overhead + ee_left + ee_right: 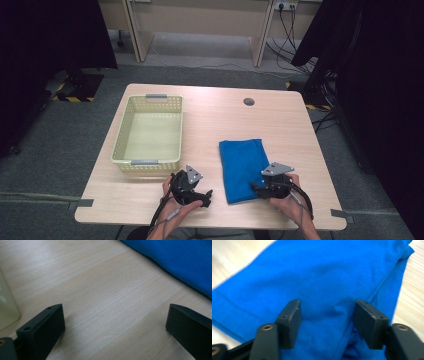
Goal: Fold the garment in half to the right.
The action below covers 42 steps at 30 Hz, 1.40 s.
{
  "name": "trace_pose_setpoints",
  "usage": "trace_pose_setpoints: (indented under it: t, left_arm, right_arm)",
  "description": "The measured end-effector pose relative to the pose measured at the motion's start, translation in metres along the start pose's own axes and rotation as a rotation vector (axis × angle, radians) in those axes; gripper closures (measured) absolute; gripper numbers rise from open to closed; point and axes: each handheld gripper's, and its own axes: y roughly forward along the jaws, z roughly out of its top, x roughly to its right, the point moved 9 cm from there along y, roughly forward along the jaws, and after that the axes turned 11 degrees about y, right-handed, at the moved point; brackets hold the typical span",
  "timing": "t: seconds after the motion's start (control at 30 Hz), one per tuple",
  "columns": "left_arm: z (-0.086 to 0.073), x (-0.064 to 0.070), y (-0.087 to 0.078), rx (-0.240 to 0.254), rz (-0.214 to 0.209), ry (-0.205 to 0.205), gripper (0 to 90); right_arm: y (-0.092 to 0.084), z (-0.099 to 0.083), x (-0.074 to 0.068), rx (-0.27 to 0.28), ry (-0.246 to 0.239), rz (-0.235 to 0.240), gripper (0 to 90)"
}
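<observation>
Both my hands sit at the table's (280, 107) near edge: my right gripper (257, 189) over the folded blue cloth's (242, 162) near right corner, my left gripper (205, 196) beside its left edge, the empty plastic basket (120, 145) beyond. The cloth's long axis runs away from me.

Left gripper view: jaws wide apart over bare woodgrain, cloth ahead-right.

Right gripper view: jaws half-parted over soft knit fabric, gripping nothing.
</observation>
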Motion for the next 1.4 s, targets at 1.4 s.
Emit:
trace_pose_setpoints:
  t: [1.4]
  left_arm:
    - [0.016,0.010,0.005,0.060,-0.056,-0.090,3.6]
  right_arm:
    - [-0.015,0.020,0.032,0.104,0.016,-0.039,61.0]
